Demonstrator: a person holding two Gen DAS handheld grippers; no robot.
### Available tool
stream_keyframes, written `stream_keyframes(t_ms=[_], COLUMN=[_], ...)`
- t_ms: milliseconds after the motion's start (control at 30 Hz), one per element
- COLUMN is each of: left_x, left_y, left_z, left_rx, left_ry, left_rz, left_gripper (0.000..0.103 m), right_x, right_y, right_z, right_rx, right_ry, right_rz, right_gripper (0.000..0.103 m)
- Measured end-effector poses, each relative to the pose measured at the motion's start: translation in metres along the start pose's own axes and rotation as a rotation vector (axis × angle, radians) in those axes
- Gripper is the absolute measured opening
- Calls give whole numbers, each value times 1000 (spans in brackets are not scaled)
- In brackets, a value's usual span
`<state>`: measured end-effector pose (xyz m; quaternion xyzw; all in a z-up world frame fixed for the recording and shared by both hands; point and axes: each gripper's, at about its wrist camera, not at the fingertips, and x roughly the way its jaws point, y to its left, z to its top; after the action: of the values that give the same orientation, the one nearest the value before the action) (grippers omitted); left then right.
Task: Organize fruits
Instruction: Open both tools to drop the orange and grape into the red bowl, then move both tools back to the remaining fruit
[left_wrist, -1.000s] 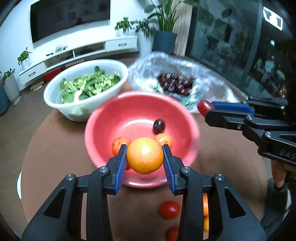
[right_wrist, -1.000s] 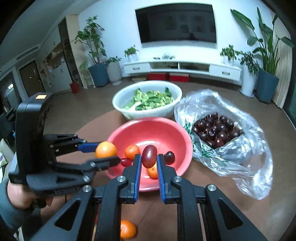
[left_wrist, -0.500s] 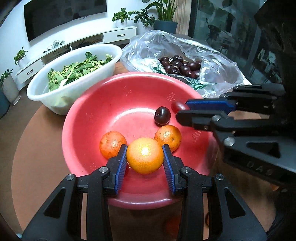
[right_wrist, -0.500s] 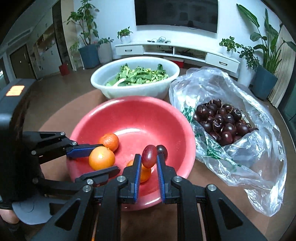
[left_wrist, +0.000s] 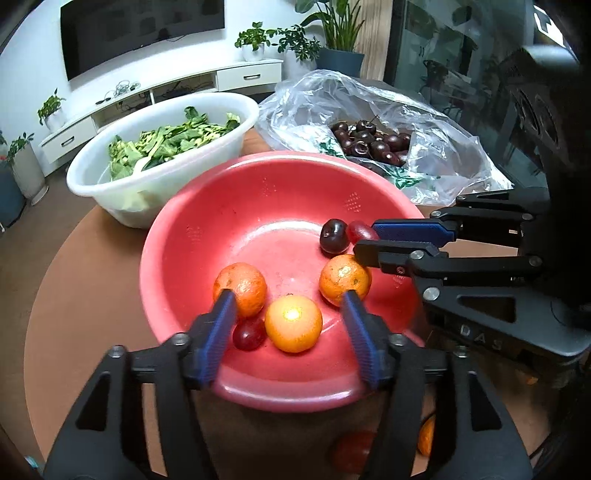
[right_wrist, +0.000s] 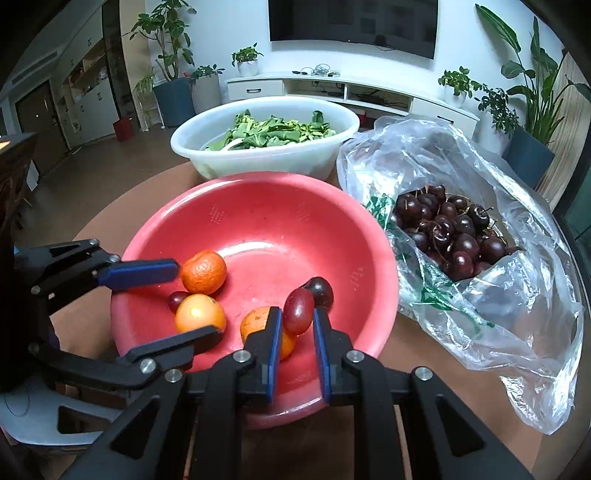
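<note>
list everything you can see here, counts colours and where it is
red bowl: one, red, middle of the table
oranges: three, orange, inside the red bowl, the nearest lying loose between the left gripper's open fingers
dark cherry: one, near black, in the red bowl beside the right gripper's tip
red grape tomato: one, red, in the red bowl by the near oranges
white bowl: one, white, behind the red bowl
greens: a heap, green, in the white bowl
plastic bag: one, clear, right of the red bowl
cherries: many, dark red, in the bag
held tomato: one, red, clamped in the right gripper
left gripper: black with blue pads, jaws just opened
right gripper: black with blue pads, shut on the held tomato
</note>
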<state>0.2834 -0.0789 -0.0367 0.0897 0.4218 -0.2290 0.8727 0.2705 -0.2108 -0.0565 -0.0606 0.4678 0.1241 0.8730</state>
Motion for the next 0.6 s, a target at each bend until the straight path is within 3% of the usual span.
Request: stream_keyframes(t_ms=[133, 300, 433, 467, 600], left_x=[-14, -52, -85, -92, -114], left_y=[1, 1, -2, -4, -14], left_z=[-4, -15, -33, -41, -73], left_rx=[-19, -60, -72, -78, -107], left_ry=[-20, -82, -119, -120, -121], left_rz=[-13, -33, -34, -31, -57], left_gripper=[69, 87, 97, 98, 98], right_x=[-4, -30, -59, -66, -91], right_y=[2, 4, -2, -3, -5], right_z=[-1, -8, -26, -32, -58], right_rx=[-2, 3, 42, 54, 95], right_ry=[-6, -48, -75, -83, -101], right_rz=[1, 4, 25, 36, 65], right_gripper=[26, 54, 59, 63, 63])
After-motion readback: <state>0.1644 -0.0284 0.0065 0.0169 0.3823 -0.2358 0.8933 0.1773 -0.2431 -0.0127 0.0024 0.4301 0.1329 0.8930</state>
